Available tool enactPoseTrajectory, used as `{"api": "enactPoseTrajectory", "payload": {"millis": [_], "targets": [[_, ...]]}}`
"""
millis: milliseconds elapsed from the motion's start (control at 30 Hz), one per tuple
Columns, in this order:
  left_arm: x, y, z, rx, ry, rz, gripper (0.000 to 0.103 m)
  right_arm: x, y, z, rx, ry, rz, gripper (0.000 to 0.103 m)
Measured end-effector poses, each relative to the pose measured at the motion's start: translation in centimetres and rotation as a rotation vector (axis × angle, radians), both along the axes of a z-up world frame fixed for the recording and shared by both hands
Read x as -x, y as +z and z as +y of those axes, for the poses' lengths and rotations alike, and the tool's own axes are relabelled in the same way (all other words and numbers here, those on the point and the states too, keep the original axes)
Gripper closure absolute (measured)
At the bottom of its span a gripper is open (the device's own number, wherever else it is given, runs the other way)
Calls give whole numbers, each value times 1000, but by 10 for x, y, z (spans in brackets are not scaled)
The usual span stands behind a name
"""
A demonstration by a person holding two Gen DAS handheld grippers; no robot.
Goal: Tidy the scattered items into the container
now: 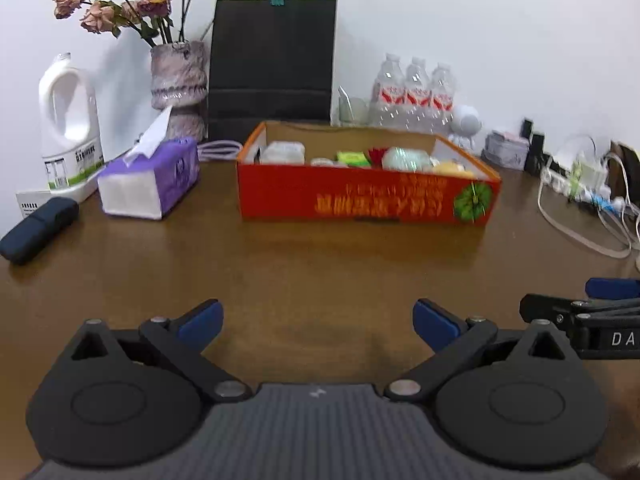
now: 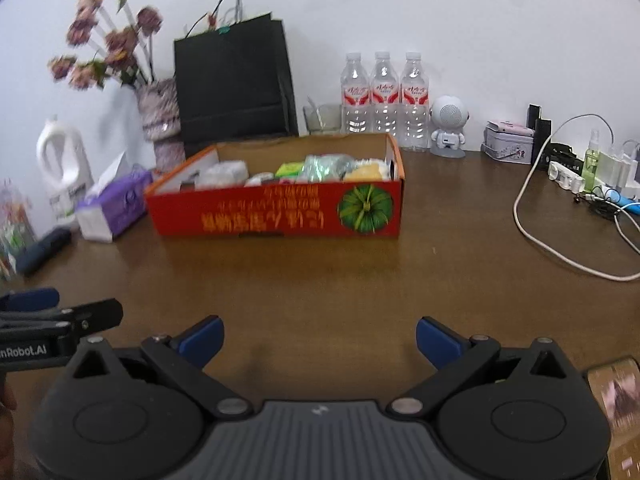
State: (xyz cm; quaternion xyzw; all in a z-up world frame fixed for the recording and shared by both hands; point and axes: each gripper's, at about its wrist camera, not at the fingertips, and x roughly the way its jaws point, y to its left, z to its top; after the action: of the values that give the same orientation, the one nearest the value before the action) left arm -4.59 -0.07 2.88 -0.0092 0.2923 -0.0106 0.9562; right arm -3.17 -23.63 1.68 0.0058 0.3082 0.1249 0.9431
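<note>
Right claw (image 2: 319, 340) spread wide over bare brown surface (image 2: 320, 280), holding nothing; left claw (image 2: 48, 312) poking in at the left edge. Further back, red pumpkin-printed box (image 2: 280, 210) packed with blurred items, purple tissue pack (image 2: 114, 208) just beside its left end, three water bottles (image 2: 384, 100) behind

Glossy wooden table (image 1: 320, 264), printed cardboard box (image 1: 360, 196)

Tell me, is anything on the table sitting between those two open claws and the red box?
Nothing visible does. Bare wooden table lies between the left gripper, the right gripper and the red box. Both grippers are open and empty.
</note>
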Motion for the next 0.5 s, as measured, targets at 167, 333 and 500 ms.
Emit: {"api": "enactPoseTrajectory", "payload": {"millis": [167, 333, 500], "targets": [[-9, -19, 4, 1, 16, 83, 0, 2, -18, 2, 10, 5, 38, 0], [-20, -30, 6, -4, 17, 94, 0, -17, -32, 7, 12, 7, 72, 0], [-33, -36, 4, -39, 19, 104, 0, -33, -37, 17, 59, -2, 71, 0]]}}
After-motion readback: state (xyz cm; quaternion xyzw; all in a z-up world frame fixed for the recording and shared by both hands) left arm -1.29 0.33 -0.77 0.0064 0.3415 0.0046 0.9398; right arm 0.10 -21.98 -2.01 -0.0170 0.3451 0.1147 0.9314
